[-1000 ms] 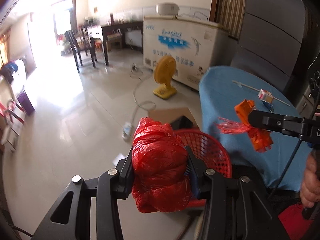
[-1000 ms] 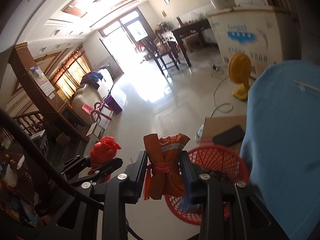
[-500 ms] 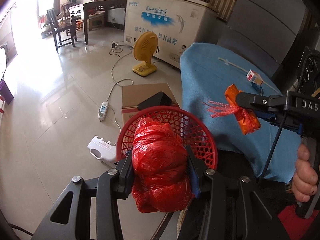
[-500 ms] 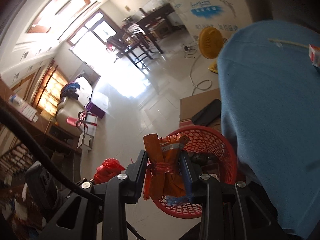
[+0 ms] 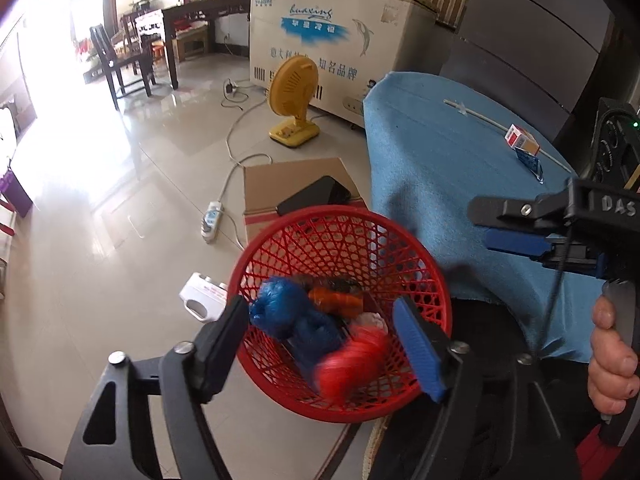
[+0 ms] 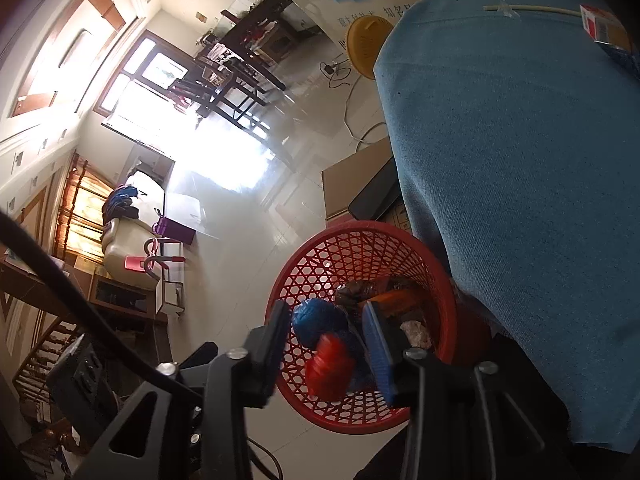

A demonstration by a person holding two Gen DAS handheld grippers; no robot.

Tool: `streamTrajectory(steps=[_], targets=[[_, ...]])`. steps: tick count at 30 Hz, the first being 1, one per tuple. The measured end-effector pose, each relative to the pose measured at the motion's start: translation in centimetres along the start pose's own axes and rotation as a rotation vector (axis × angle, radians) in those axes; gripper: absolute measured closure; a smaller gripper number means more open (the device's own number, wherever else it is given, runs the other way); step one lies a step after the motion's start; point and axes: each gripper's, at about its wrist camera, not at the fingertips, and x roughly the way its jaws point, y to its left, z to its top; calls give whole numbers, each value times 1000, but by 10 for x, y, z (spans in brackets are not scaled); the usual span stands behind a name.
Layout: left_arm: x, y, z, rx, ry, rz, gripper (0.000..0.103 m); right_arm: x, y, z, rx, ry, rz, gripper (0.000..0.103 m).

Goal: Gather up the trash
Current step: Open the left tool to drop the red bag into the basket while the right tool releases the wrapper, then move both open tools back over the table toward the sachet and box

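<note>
A red mesh basket (image 5: pixel 320 232) stands on the floor beside the blue-clothed table (image 5: pixel 432 160); it also shows in the right wrist view (image 6: pixel 320 272). Inside lie a blurred red bag (image 5: pixel 352 364), blue bags (image 5: pixel 280 312) and an orange wrapper (image 5: pixel 336 300). My left gripper (image 5: pixel 328 340) is open and empty above the basket. My right gripper (image 6: pixel 328 340) is open and empty over the basket too; the red bag (image 6: pixel 328 368), a blue bag (image 6: pixel 316 320) and the orange wrapper (image 6: pixel 400 300) show below it. The right gripper also shows in the left wrist view (image 5: pixel 500 220).
A cardboard box (image 5: pixel 292 180) with a black phone (image 5: pixel 316 200) lies behind the basket. A power strip (image 5: pixel 212 220), a white device (image 5: pixel 200 296) and a yellow fan (image 5: pixel 292 104) are on the floor. A small carton (image 5: pixel 520 140) and a white rod (image 5: pixel 480 116) lie on the table.
Both grippers have opened. The red bag dropped from the left gripper and the orange wrapper from the right gripper into the basket. Both grippers now hang over the basket.
</note>
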Motion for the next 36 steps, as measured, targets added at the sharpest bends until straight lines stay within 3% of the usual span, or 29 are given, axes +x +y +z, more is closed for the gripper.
streamTrajectory(steps=[1, 13, 27, 36], targets=[[-1, -1, 0, 7, -7, 12, 26, -2, 0, 1, -1, -11, 5, 41], [-25, -30, 4, 93, -122, 184, 24, -35, -7, -11, 22, -126, -19, 42], [-41, -69, 16, 199, -208, 208, 24, -88, -37, -5, 116, -272, -23, 42], [-46, -104, 45, 251, -304, 194, 24, -145, -58, 11, 44, -447, -171, 42]])
